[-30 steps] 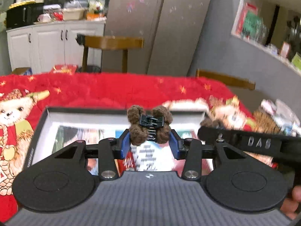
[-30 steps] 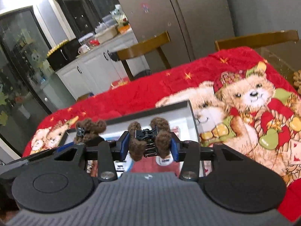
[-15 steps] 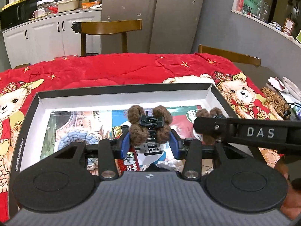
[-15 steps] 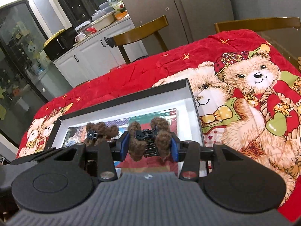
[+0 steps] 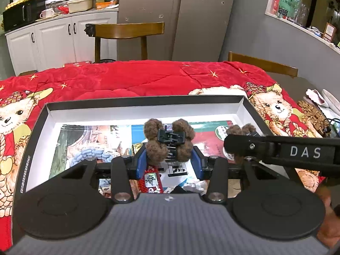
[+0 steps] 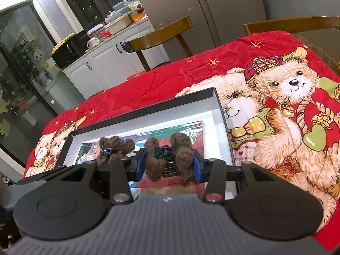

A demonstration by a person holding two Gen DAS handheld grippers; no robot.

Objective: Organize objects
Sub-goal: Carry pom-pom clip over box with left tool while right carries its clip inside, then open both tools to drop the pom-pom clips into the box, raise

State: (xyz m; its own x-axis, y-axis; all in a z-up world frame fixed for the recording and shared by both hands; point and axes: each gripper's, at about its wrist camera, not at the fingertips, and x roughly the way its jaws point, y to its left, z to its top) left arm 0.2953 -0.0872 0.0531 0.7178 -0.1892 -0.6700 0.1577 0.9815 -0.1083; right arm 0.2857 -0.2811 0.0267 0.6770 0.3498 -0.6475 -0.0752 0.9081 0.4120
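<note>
Left tool point(image 5: 169, 163): its blue pads clamp a fuzzy brown hair claw clip point(image 5: 169, 141), jaws partly closed around it, low in the centre of the left wrist view.
Right tool point(image 6: 169, 165): likewise closed part-way on a second brown plush claw clip point(image 6: 169, 156), held low in the centre of the right wrist view; its black body, lettered DAS, crosses the right side of the left view.
Box point(image 5: 136, 108): a shallow black box with white inner walls lies open in mid-frame on a red teddy-bear quilt point(image 5: 131, 78) covering the surface.
Box contents: a printed sheet lines the bottom, with a blue knitted item point(image 5: 93, 154) at lower left and a small red packet point(image 5: 152, 179) under the left tool.
Clip positions: both clips hang above the box's inside, not touching the bottom as far as can be told.
Step in hand: carrying the two clips over the box, judged as just short of placing.
Next move calls for: lowering each tool toward a bare patch of the lining, keeping the two tools apart, then easing the pads open so each clip drops flat.
</note>
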